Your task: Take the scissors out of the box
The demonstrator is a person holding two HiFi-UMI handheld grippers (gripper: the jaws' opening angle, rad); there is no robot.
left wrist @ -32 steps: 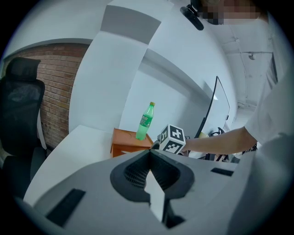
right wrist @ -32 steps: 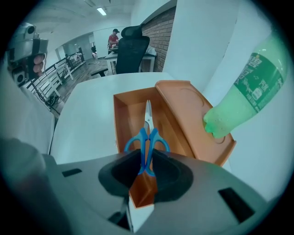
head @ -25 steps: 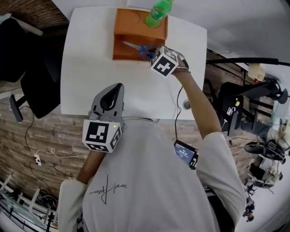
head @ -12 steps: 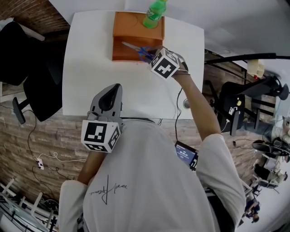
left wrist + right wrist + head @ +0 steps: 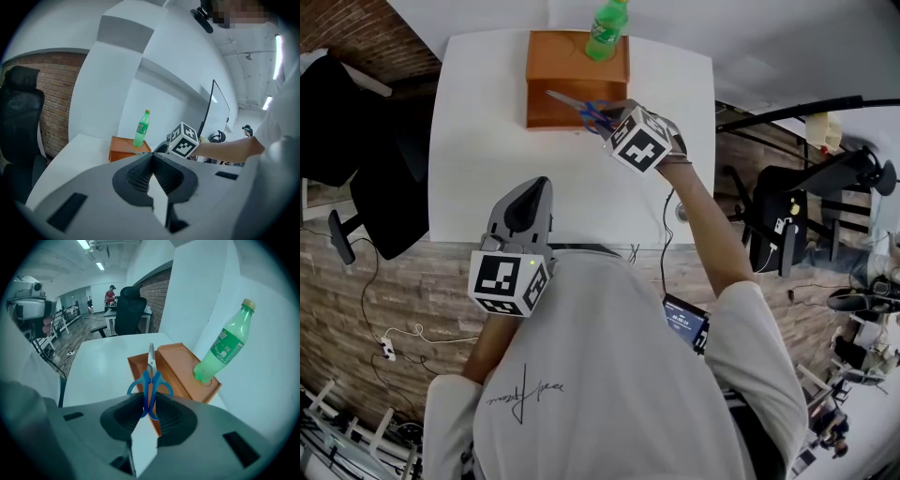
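Since the earlier frame, the blue-handled scissors (image 5: 150,380) have been raised above the orange box (image 5: 553,58) at the white table's (image 5: 483,150) far edge, handles clamped in the right gripper (image 5: 149,411). The left gripper (image 5: 151,161) is closed, empty. The green plastic bottle (image 5: 605,28) could be toppled by swinging blades.

- The box (image 5: 577,56) stands at the far edge of the table (image 5: 478,141), with the white wall (image 5: 164,108) close behind it, so there is little room at its back.
- A bottle (image 5: 607,30) stands upright on the box's closed back part, at its right side, and blocks a reach from above there.
- Over the box's open front part hang the scissors (image 5: 151,359), clamped in the right gripper (image 5: 149,404).
- Left of the box and in front of it, the table top is open for passing.
- The left gripper (image 5: 522,211) is well apart from the box, at the near edge.
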